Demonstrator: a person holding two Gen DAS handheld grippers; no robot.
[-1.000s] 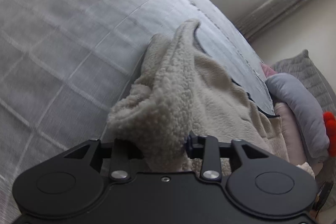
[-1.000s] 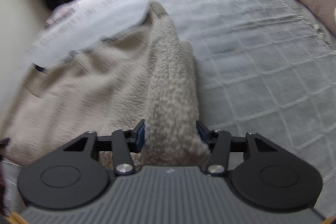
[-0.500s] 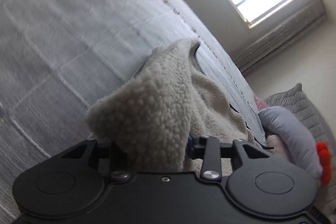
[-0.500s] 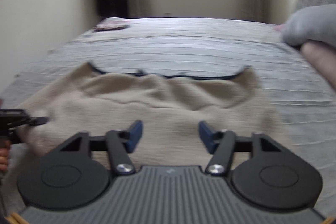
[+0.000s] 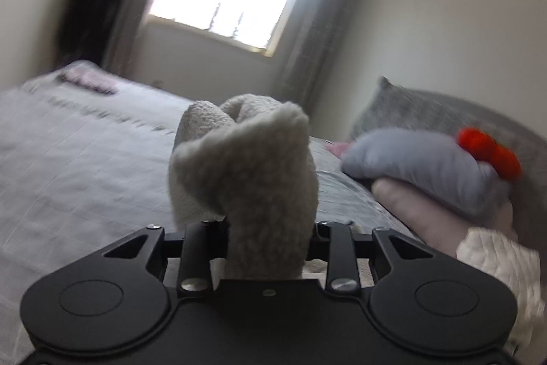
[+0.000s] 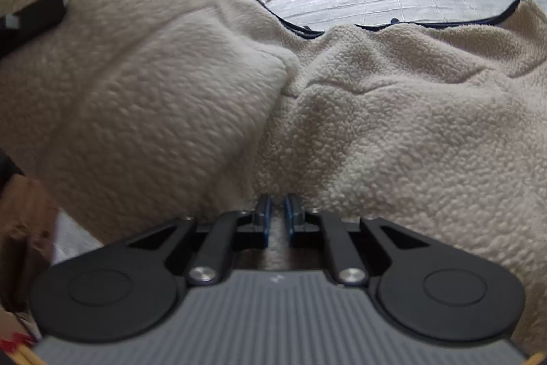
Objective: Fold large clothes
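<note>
Your work surface is a bed under a grey quilted bedspread. The cream fleece garment lies spread on it, dark-trimmed edge toward twelve o'clock. At three o'clock in the left wrist view, a grey pillow rests on a pink one. A blurred pinkish item lies at ten o'clock.

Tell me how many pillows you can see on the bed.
3. A blue-grey pillow lies on a pink pillow; a grey pillow stands behind them against the wall, right of the bed. More may be hidden.
</note>
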